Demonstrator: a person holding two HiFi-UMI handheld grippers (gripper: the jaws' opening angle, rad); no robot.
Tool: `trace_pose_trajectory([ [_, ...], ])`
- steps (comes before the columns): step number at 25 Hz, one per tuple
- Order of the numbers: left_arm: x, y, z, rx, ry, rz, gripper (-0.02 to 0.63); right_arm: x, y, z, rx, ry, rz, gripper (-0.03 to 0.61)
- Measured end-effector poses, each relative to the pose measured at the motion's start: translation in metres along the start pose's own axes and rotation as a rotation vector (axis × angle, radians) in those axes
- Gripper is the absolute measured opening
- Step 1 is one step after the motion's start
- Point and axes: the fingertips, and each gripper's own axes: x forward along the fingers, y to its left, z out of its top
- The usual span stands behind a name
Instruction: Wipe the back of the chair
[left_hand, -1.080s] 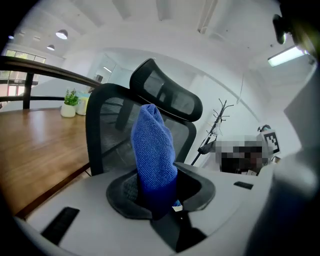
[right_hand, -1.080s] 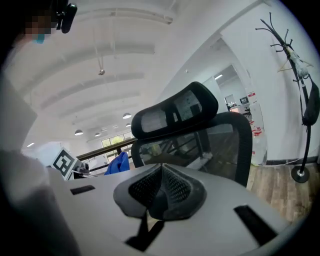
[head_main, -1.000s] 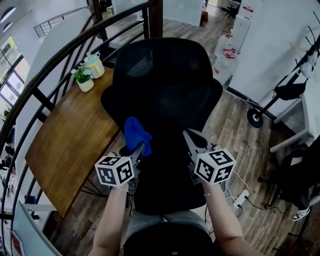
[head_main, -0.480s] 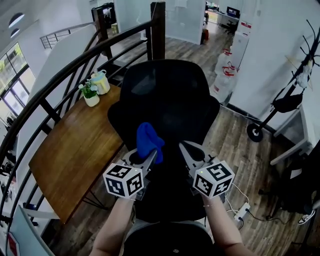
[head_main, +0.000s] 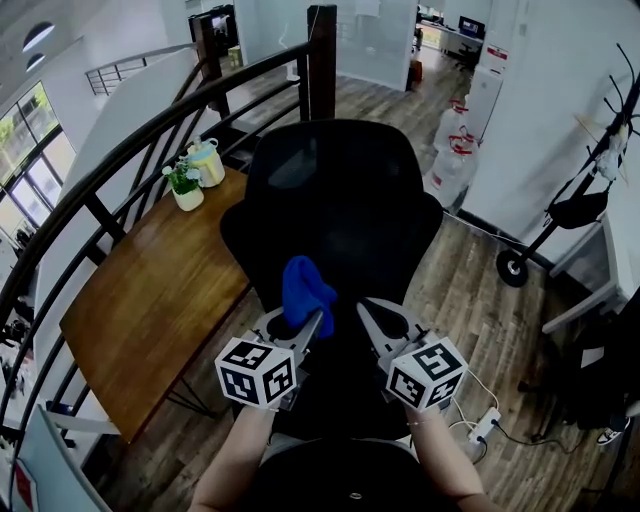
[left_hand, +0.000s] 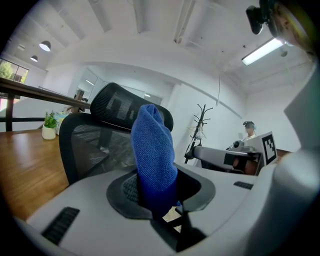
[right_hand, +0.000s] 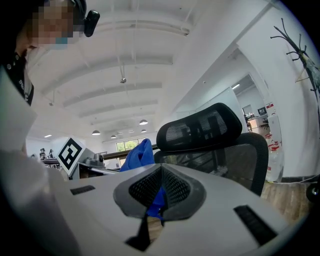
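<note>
Chair back (head_main: 340, 200) mesh could drag the blue cloth (head_main: 305, 288) from the left gripper's (head_main: 303, 326) pinching fingers. The right gripper's (head_main: 368, 310) fingers sit pressed together, empty.

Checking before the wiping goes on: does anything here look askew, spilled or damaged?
Nothing stands out. The chair stands upright, the blue cloth is clamped in the left gripper, and the potted plant sits upright on the wooden table.
</note>
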Motion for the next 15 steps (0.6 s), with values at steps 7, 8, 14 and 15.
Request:
trace_pose_trajectory([
  [7,0.003,-0.002,-0.004,-0.006,0.004,0.003,0.121,0.001,-0.005,-0.001,-0.01,0.014,-0.028,0.027],
  [8,0.002,-0.002,-0.005,-0.008,0.005,0.002,0.121,0.001,-0.006,-0.003,-0.008,0.016,-0.034,0.026],
  [14,0.001,0.004,-0.009,-0.021,0.01,0.014,0.121,0.002,-0.005,-0.01,-0.013,0.032,-0.043,0.026],
  [15,0.002,0.005,-0.009,-0.022,0.011,0.016,0.121,0.002,-0.006,-0.01,-0.009,0.033,-0.042,0.026],
])
